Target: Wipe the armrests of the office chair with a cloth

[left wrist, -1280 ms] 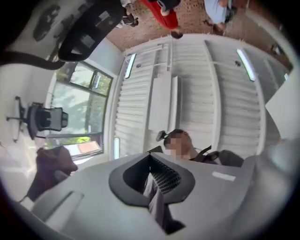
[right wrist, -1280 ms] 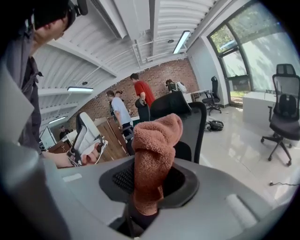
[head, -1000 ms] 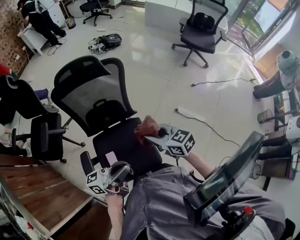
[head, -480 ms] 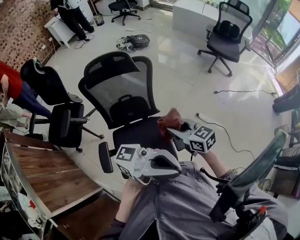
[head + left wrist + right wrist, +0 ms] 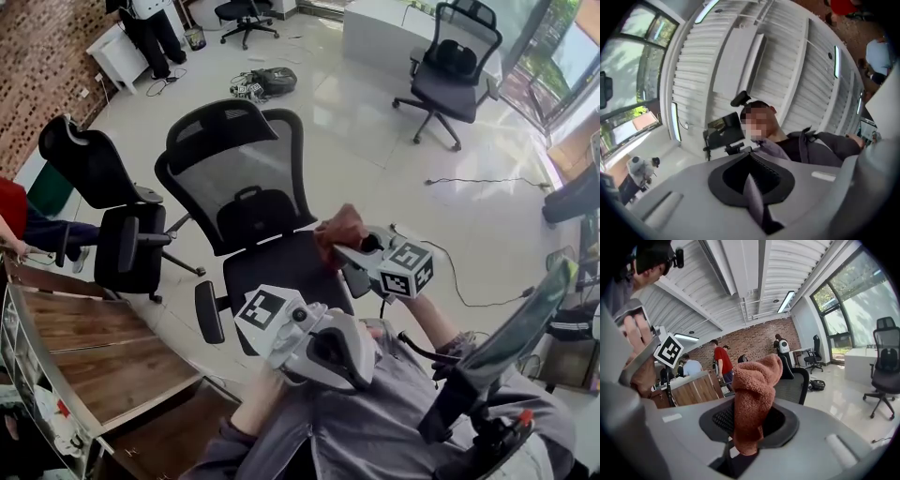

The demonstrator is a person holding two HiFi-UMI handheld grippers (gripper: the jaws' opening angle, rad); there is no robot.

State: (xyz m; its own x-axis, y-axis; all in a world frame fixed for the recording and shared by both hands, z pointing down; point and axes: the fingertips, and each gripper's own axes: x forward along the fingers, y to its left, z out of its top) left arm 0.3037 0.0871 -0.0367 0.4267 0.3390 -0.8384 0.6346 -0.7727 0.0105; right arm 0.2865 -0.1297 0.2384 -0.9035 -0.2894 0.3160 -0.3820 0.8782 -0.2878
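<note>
From my seat at the controls, the right gripper (image 5: 339, 246) stands clamped on a rust-brown cloth (image 5: 340, 226), its jaws pinching the lower folds while the rest bunches above them; the right gripper view shows the same cloth (image 5: 755, 394) rising out of the right gripper (image 5: 743, 437) and blocking the middle of the frame. In the head view the cloth hangs over the right edge of the seat of the black mesh-backed office chair (image 5: 234, 183), just beside the chair's right armrest (image 5: 356, 279); I cannot tell whether the cloth touches it. The chair's left armrest (image 5: 208, 311) sits bare on the near left side, well apart from the cloth. My left gripper (image 5: 323, 347) is nearer to the person than the chair is, low in the head view, and it points up and back: the left gripper view looks at the ribbed white ceiling (image 5: 754, 51) and the person's upper body, with the left gripper (image 5: 753, 190) showing both jaws pressed together and nothing between them. Around the chair, the glossy pale floor (image 5: 375, 141) carries a second black chair (image 5: 122, 248) to the left, a third chair (image 5: 450, 70) at the far right, a dark bag (image 5: 272, 82) at the far side and a thin cable (image 5: 487, 182) to the right. A wooden desk (image 5: 94, 352) fills the near left corner.
</note>
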